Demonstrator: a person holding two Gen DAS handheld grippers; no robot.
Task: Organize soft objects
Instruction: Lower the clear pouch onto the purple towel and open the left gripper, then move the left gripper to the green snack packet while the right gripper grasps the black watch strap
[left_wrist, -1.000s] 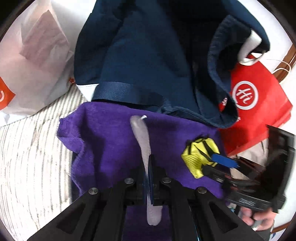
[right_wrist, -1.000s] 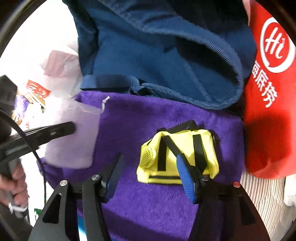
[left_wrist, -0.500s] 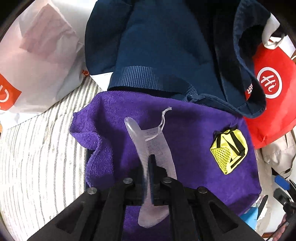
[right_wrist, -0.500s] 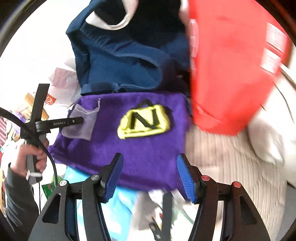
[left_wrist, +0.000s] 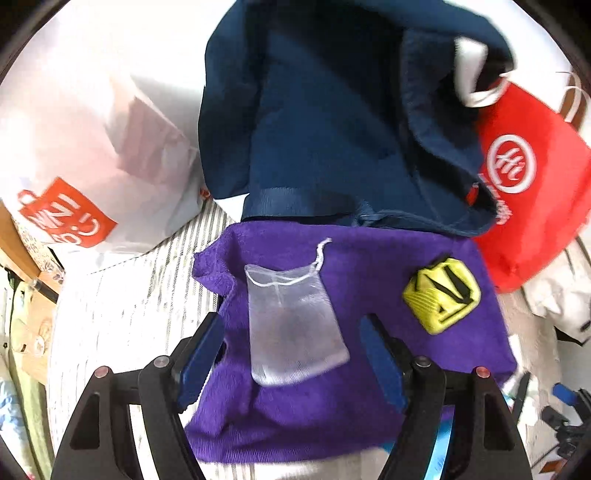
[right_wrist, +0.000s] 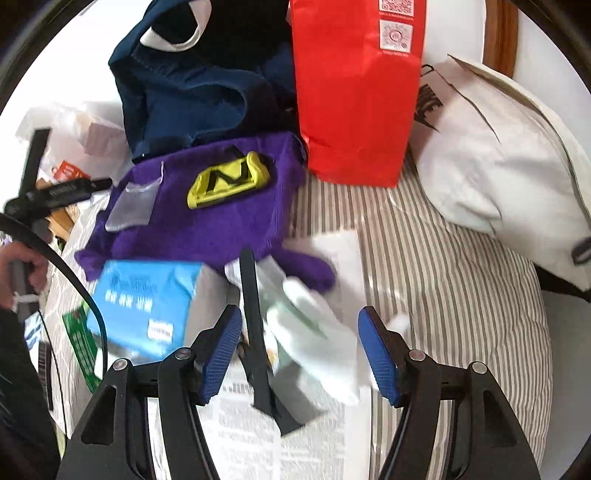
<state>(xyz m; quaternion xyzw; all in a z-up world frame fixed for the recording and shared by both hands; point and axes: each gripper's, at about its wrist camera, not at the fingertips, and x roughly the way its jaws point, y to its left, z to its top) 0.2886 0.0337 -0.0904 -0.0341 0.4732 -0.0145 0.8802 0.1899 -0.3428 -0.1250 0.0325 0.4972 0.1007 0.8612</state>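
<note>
Striped bedding (right_wrist: 443, 266) is the work surface, crowded along its far side. Left gripper (left_wrist: 291, 339): jaws spread wide, holding nothing; blue pads sit either side of a sheer mesh pouch (left_wrist: 291, 325) without touching it. Pouch lies flat on a purple towel (left_wrist: 369, 398), drawstring end pointing away, toward a navy bag (left_wrist: 332, 122). Yellow pouch (left_wrist: 441, 295) with black straps lies on the same towel, to the right of the mesh pouch and apart from it.

Right gripper (right_wrist: 299, 350): jaws also wide apart, empty. Between and below the pads lie a white glove (right_wrist: 321, 339), a black strip-shaped tool (right_wrist: 258, 332) and printed paper (right_wrist: 251, 435); contact cannot be judged because of motion blur.

Edges: towel's far edge meets the navy bag; its right corner is near a red paper bag (right_wrist: 354, 92). White plastic bag (left_wrist: 92, 147) sits left of the navy bag. Blue box (right_wrist: 144, 302) overlaps the towel's near edge. White cloth bag (right_wrist: 498, 162) fills the far right. Open bedding shows between the red bag, the cloth bag and the right gripper.
</note>
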